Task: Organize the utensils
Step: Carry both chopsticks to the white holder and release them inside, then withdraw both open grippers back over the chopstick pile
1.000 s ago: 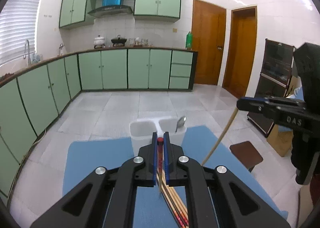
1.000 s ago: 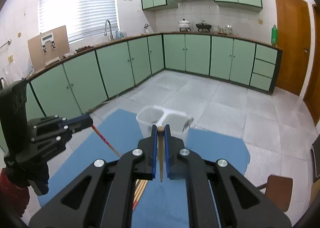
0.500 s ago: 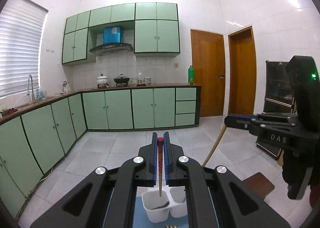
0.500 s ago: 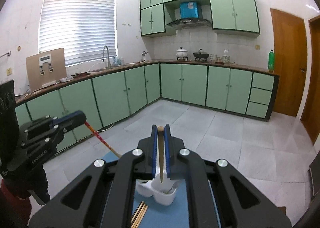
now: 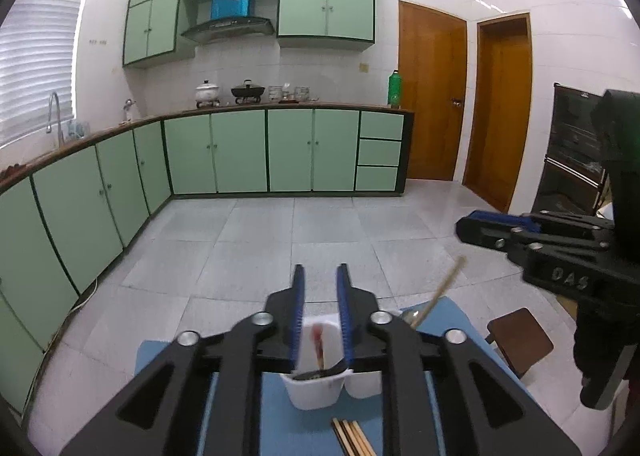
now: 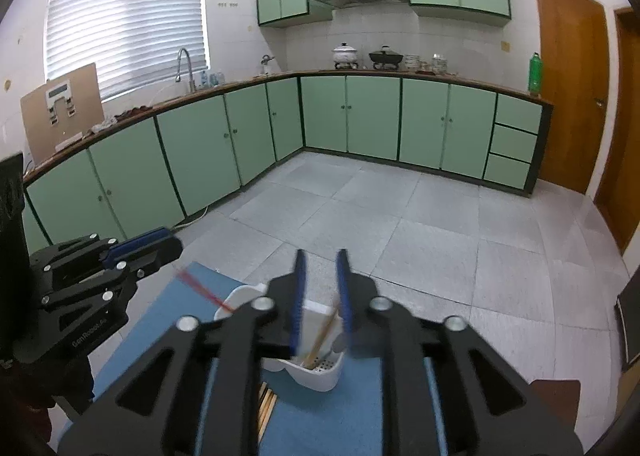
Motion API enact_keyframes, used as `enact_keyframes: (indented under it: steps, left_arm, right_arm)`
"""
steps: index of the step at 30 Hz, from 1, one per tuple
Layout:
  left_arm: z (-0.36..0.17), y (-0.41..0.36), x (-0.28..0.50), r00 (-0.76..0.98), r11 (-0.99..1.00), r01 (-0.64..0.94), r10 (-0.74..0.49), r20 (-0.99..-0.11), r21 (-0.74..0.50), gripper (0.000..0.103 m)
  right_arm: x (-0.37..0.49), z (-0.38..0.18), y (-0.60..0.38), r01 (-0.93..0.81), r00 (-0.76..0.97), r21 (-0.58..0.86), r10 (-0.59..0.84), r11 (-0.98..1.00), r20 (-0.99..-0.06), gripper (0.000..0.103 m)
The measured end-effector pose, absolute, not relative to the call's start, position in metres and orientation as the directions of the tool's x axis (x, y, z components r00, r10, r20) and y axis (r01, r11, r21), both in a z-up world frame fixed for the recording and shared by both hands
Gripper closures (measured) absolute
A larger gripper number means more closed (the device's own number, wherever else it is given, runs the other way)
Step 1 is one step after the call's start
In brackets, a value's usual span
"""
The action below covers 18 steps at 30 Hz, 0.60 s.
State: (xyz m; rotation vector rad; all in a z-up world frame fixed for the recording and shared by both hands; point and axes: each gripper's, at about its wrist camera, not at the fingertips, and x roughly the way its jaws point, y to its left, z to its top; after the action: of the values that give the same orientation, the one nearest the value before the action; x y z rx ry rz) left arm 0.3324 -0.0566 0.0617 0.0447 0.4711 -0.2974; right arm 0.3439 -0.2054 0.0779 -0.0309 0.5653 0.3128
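Note:
A white two-compartment holder (image 5: 316, 392) stands on a blue mat (image 5: 172, 352). My left gripper (image 5: 320, 276) hovers above the holder's left compartment, its jaws opening. A blurred red chopstick (image 5: 318, 340) hangs loose between them, its lower end in that compartment. My right gripper (image 6: 320, 262) is over the other compartment of the holder (image 6: 320, 376), jaws also opening. A wooden chopstick (image 6: 324, 336) leans free between its pads with its tip in the compartment. A spoon (image 5: 412, 314) stands in the same compartment. Each gripper shows in the other's view: the right gripper (image 5: 480, 223) and the left gripper (image 6: 152, 240).
Several loose chopsticks (image 5: 352, 436) lie on the mat just in front of the holder. A brown stool (image 5: 520, 340) stands to the right of the table. Green kitchen cabinets (image 5: 240, 151) and a tiled floor lie beyond.
Both grippers were shut on a chopstick each. Their jaws have now parted, and the red and the wooden chopstick have slipped down into the holder. Both grippers moved closer over it.

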Motion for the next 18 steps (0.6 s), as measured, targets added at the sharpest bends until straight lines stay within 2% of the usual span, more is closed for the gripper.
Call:
enact_keyframes:
  steps: [1,3,5,6,11,14,18]
  left_arm:
    - [0.062,-0.053,0.328,0.851,0.957,0.290,-0.269,-0.450,-0.025,0.080]
    - [0.063,-0.048,0.319,0.857,0.960,0.278,-0.259,-0.445,-0.023,0.067]
    - [0.062,-0.042,0.305,0.863,0.964,0.266,-0.249,-0.439,-0.025,0.061]
    - [0.060,-0.040,0.297,0.865,0.966,0.259,-0.241,-0.439,-0.020,0.054]
    - [0.037,-0.031,0.256,0.856,0.968,0.251,-0.233,-0.462,-0.024,0.044]
    - [0.010,-0.027,0.234,0.834,0.971,0.238,-0.218,-0.507,-0.026,0.041]
    - [-0.035,-0.025,0.213,0.778,0.974,0.224,-0.197,-0.596,-0.030,0.040]
  right_arm:
    - [0.338,0.079,-0.208,-0.288,0.810,0.048,0.270,0.956,-0.521,0.069]
    - [0.323,0.080,-0.214,-0.266,0.832,0.024,0.242,0.964,-0.499,0.063]
    - [0.309,0.078,-0.222,-0.251,0.845,0.018,0.228,0.968,-0.484,0.051]
    - [0.298,0.077,-0.227,-0.238,0.853,0.018,0.218,0.971,-0.475,0.047]
    - [0.249,0.056,-0.243,-0.223,0.860,0.044,0.217,0.974,-0.462,0.027]
    - [0.223,0.030,-0.249,-0.207,0.843,0.079,0.218,0.975,-0.491,0.023]
    - [0.192,-0.017,-0.251,-0.168,0.802,0.121,0.207,0.978,-0.560,0.022]
